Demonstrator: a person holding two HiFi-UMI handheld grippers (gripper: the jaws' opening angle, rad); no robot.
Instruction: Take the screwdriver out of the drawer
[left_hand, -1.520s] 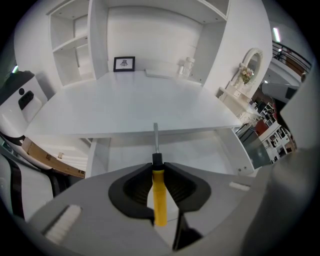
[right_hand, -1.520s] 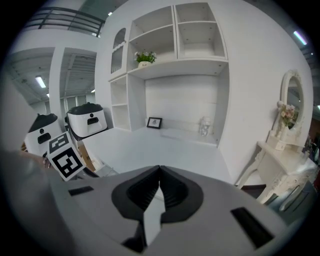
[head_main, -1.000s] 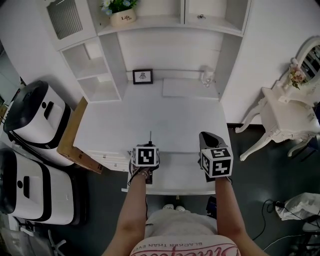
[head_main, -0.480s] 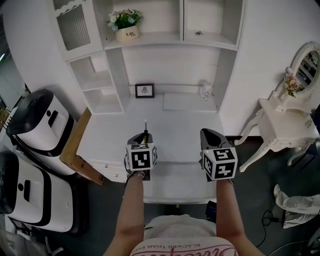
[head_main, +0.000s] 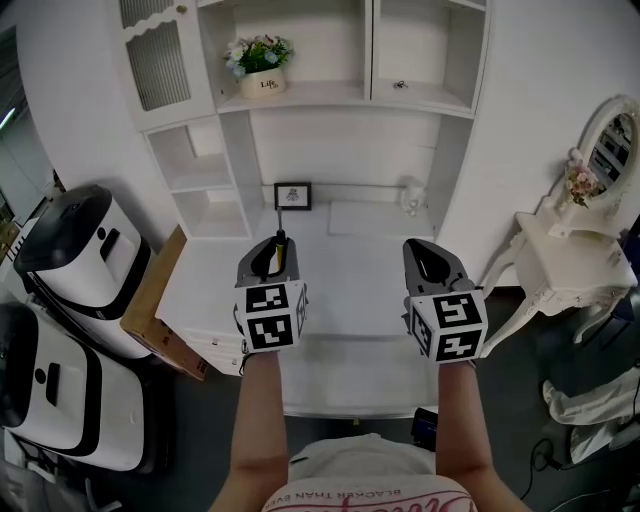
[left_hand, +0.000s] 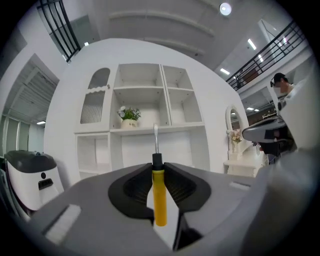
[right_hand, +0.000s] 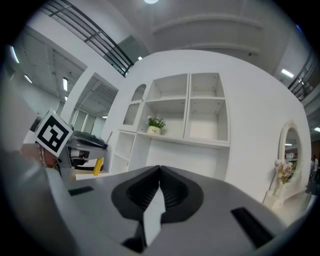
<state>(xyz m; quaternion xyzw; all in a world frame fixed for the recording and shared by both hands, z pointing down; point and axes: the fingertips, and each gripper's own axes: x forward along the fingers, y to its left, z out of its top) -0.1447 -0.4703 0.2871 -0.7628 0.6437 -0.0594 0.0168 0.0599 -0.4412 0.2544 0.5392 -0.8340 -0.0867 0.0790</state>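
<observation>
Between the jaws of the left gripper (left_hand: 158, 167), clamped tight, sits the yellow-handled screwdriver (left_hand: 159, 197) with its black collar and thin metal shaft. It is raised above the white desk (head_main: 350, 250) and points at the far white shelving unit (left_hand: 150, 100). At right, the right gripper (right_hand: 159, 172) is empty, jaws pressed together.

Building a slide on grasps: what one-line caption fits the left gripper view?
Left gripper shut on a yellow-handled screwdriver, its shaft pointing toward the white shelf unit.
</observation>
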